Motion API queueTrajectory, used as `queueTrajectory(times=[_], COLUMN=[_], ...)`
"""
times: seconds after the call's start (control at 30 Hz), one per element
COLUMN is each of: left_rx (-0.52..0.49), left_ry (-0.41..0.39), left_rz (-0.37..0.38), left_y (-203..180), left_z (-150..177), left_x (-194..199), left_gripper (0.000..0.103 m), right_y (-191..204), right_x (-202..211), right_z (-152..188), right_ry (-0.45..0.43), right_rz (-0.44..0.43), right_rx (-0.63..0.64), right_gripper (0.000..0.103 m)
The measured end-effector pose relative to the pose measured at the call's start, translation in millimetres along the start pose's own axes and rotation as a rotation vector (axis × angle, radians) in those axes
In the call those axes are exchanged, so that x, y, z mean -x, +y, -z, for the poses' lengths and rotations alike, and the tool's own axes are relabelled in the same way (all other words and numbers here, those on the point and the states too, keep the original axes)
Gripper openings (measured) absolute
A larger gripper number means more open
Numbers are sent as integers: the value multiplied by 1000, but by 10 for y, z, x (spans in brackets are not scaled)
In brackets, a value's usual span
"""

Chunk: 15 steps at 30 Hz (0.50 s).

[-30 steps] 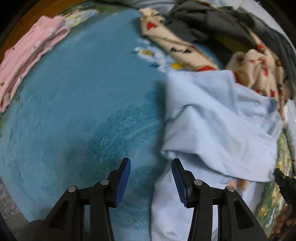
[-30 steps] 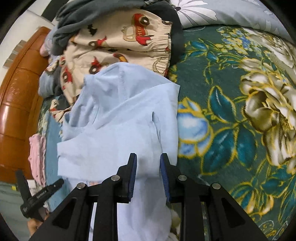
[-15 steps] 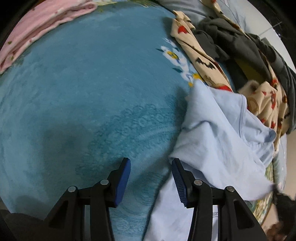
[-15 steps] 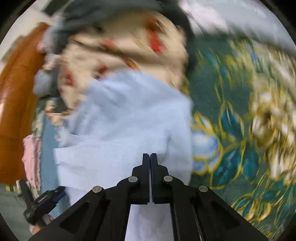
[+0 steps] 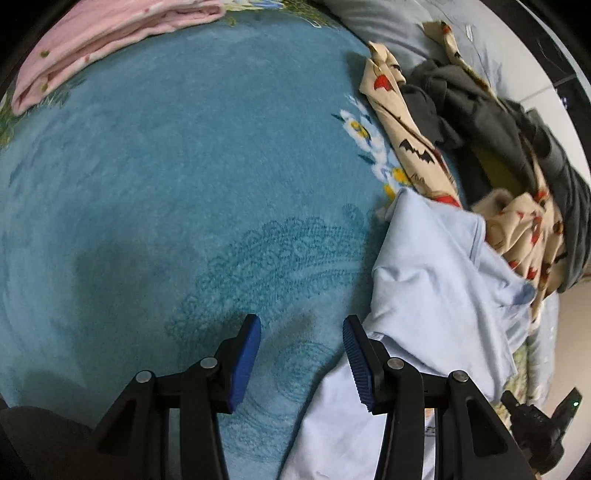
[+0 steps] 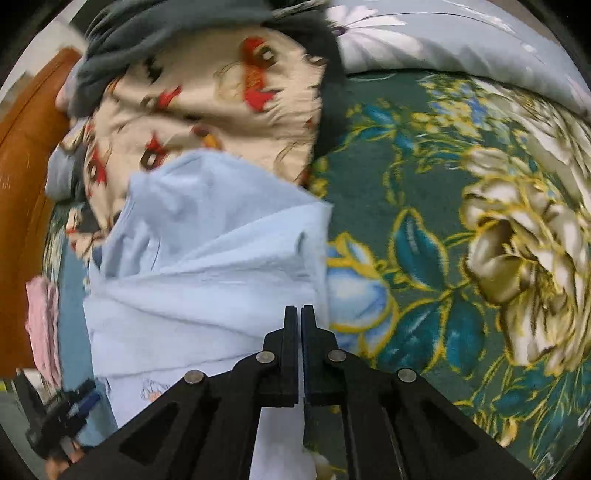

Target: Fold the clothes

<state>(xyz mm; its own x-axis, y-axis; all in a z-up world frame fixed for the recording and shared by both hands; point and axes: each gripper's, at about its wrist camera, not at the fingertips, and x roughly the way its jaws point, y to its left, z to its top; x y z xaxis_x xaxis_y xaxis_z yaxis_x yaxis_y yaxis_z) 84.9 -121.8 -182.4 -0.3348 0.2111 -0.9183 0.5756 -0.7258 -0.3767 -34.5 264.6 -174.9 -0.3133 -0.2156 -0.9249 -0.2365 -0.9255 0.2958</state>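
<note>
Across the teal plush blanket (image 5: 177,192), my crumpled pale-blue cotton shirt (image 6: 207,266) lies lengthwise, near to far. My right gripper (image 6: 299,314) points steeply down, jaws closed at the shirt's right edge; my left gripper (image 5: 301,332) hangs half-open over bare blanket.

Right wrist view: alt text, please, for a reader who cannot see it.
The right gripper is shut on the edge of a light blue shirt lying on a floral bedspread. A cream cartoon-print garment and dark clothes are piled behind.
</note>
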Motion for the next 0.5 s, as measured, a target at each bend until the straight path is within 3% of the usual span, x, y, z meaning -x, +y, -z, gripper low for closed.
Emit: queueTrajectory(times=[0.07, 0.1, 0.13, 0.23, 0.4, 0.5], left_rx=[8, 4, 0, -16, -67, -107], left_ry=[6, 11, 18, 46, 117, 175], left_rz=[15, 20, 28, 63, 105, 120], left_y=[33, 31, 12, -96, -141, -198], left_z=[-21, -8, -17, -115, -25, 48], left_x=[15, 19, -1, -135, -82, -61], left_gripper=[50, 50, 50, 50, 50, 53], right_y=[-72, -106, -155, -238, -436, -538], right_x=[76, 117, 187, 293, 112, 105], right_z=[-51, -56, -43, 151, 860, 1239], right_ry=[1, -1, -12, -6, 177, 213], right_rz=[-20, -26, -37, -58, -32, -30], right_rx=[-30, -41, -53, -63, -37, -43], right_gripper=[14, 35, 45, 47, 48, 48])
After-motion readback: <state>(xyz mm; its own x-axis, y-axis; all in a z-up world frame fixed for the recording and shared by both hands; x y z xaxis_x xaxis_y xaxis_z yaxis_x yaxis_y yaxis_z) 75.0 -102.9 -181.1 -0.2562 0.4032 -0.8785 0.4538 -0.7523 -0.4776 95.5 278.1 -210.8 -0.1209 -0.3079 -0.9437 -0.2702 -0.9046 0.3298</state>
